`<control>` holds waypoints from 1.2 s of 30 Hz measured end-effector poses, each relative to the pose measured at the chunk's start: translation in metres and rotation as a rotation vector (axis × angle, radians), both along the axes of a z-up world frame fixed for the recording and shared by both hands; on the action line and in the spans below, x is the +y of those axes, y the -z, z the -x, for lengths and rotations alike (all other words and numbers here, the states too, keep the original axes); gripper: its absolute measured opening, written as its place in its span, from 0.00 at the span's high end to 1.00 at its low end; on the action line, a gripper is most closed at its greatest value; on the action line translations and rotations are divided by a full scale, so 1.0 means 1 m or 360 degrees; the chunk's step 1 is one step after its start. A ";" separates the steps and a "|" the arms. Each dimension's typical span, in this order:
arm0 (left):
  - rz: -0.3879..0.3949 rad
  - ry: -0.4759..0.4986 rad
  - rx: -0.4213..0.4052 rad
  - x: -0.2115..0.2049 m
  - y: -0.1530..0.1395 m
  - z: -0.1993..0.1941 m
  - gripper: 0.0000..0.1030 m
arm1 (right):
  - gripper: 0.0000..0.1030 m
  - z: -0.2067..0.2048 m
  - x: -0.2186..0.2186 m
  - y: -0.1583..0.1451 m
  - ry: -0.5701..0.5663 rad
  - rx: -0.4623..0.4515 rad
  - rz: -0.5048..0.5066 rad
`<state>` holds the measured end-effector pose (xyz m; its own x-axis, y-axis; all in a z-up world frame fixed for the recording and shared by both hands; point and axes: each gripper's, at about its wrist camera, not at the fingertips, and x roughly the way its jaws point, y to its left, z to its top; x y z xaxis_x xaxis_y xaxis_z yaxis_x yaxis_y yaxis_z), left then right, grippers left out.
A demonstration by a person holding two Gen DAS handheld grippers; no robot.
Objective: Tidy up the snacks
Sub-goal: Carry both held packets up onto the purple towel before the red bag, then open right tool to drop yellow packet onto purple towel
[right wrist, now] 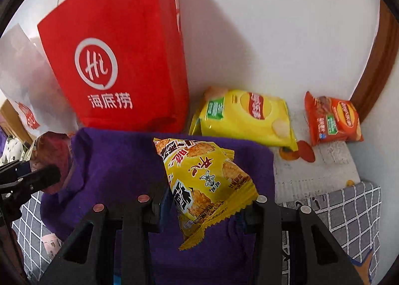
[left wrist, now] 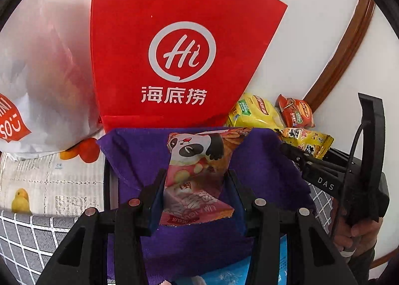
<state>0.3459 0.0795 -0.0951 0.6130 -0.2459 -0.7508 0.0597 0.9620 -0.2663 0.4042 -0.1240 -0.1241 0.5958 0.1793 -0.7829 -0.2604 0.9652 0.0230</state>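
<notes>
The left claw (left wrist: 197,197) is clamped on a pink panda snack pack (left wrist: 197,172); the right claw (right wrist: 207,206) grips a yellow snack packet (right wrist: 207,185). Both hang above a purple cloth (right wrist: 112,167). Behind its far edge stands a red bag (right wrist: 119,60) against the wall. To the right lie a yellow chip bag (right wrist: 244,115) and an orange chip bag (right wrist: 331,120), with bare newspaper (right wrist: 324,172) between.

Bright, even light, soft wall shadows, fisheye-bent dark edges
</notes>
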 end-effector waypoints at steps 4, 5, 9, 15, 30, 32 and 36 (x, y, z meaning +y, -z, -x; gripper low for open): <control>-0.0005 -0.0003 0.0019 0.001 0.006 -0.002 0.57 | 0.60 -0.001 -0.001 0.005 0.0005 0.0017 0.0010; 0.0000 0.0000 0.0027 0.001 0.008 -0.003 0.57 | 0.60 -0.001 0.000 0.005 0.0006 0.0021 0.0014; -0.0013 0.0002 0.0045 0.000 0.012 -0.007 0.57 | 0.60 -0.003 -0.001 0.010 0.0009 0.0044 0.0035; 0.0004 0.0017 0.0073 -0.001 0.017 -0.009 0.57 | 0.60 -0.004 -0.001 0.016 0.0007 0.0079 0.0061; -0.0019 0.0035 0.0134 -0.008 0.030 -0.016 0.57 | 0.59 -0.006 0.002 0.022 -0.0021 0.0127 0.0151; -0.0019 0.0038 0.0141 -0.009 0.032 -0.017 0.57 | 0.59 -0.006 0.002 0.021 -0.0020 0.0130 0.0153; -0.0021 0.0049 0.0148 -0.011 0.034 -0.018 0.57 | 0.57 -0.004 0.002 0.016 -0.0035 0.0122 0.0174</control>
<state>0.3641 0.0684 -0.1291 0.5330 -0.2532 -0.8073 0.0652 0.9636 -0.2592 0.4084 -0.1218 -0.1404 0.5302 0.1027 -0.8416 -0.2828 0.9572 -0.0614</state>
